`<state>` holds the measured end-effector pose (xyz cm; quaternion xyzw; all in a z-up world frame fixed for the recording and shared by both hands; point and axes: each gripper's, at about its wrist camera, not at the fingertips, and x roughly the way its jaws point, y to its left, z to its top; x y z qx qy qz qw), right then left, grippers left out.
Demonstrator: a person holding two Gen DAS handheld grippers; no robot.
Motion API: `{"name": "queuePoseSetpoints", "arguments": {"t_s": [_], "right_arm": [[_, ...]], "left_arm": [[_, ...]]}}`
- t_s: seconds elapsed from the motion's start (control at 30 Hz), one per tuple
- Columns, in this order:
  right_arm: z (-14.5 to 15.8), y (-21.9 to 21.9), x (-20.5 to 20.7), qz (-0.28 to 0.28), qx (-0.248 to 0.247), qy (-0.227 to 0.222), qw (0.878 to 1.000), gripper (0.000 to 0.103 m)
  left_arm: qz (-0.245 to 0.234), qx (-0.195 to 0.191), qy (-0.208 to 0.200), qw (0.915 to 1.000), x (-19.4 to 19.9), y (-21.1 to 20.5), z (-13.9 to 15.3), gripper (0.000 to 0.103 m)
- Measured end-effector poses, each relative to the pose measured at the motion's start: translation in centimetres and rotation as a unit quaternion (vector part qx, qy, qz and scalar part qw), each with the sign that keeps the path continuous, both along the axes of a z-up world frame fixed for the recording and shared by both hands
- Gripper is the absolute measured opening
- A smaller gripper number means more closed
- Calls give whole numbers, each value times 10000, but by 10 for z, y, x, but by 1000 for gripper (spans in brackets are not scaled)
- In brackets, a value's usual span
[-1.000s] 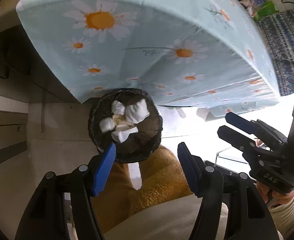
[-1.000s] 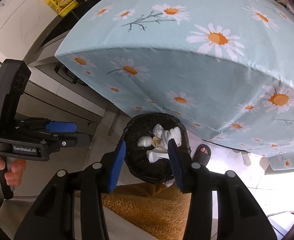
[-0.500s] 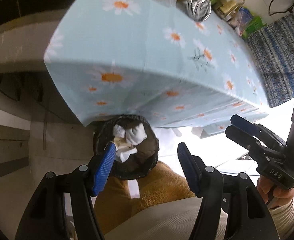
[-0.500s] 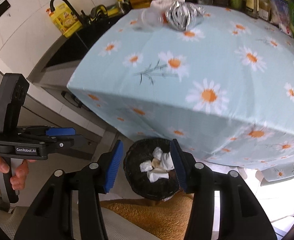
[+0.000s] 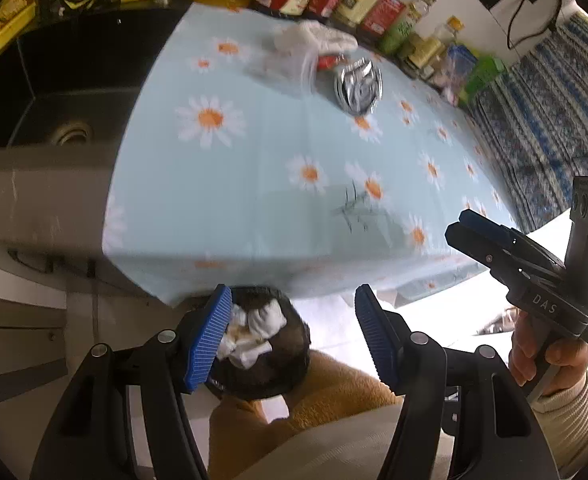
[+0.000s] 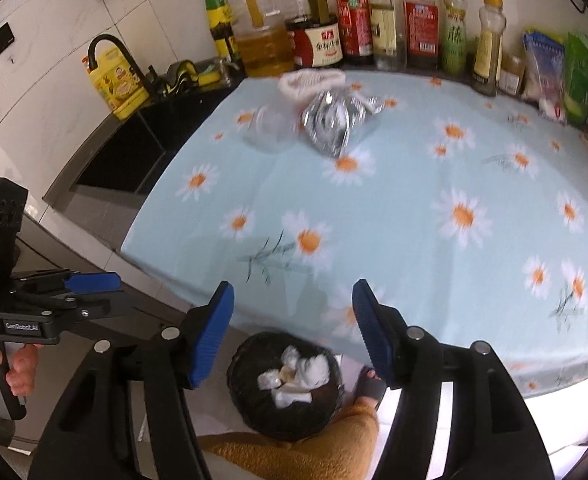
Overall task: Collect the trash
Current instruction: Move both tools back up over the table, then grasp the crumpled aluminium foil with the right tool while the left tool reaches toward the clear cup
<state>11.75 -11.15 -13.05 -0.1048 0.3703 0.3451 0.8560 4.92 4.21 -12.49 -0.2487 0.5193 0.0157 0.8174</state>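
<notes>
1. Two views now tilt up from the black-lined waste bin [image 6: 286, 384] to the daisy-print tablecloth [image 6: 393, 208].
2. Crumpled silver foil [image 6: 333, 124] and clear plastic cup [image 6: 268, 130] remain uncollected, far side.
3. Right gripper [image 6: 292, 332] jaws have just been opening, empty; left gripper [image 5: 290, 336] apart, empty.
4. White tissues [image 6: 297, 376] already binned.

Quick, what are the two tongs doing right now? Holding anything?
Left tongs: open, holding nothing.
Right tongs: open, holding nothing; they have just been opening wider.
</notes>
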Motion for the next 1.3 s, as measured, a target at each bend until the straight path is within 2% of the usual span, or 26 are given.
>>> {"name": "queuePoseSetpoints", "arguments": {"t_s": [0.23, 0.27, 0.33, 0.5, 0.67, 0.97, 1.3], "right_arm": [[24, 7, 41, 205, -156, -155, 9995, 64], [28, 8, 50, 270, -192, -179, 9993, 79], [38, 9, 67, 377, -101, -261, 9989, 94], [57, 21, 110, 727, -159, -351, 9966, 95], [62, 46, 151, 1293, -396, -358, 9902, 98], [33, 89, 197, 2126, -1052, -162, 9713, 98], [9, 113, 219, 2471, -1394, -84, 9589, 98]], "left_arm": [[395, 26, -77, 9992, 29, 10, 12, 62], [462, 28, -87, 9989, 34, 11, 14, 62], [565, 28, -104, 9983, 41, 12, 18, 62], [863, 161, -110, 9961, 58, 14, 26, 62], [1221, 257, -65, 9922, 74, 14, 32, 62], [1690, 438, 174, 9845, 97, 8, 35, 62], [2082, 506, 346, 9762, 95, -1, 35, 63]]}}
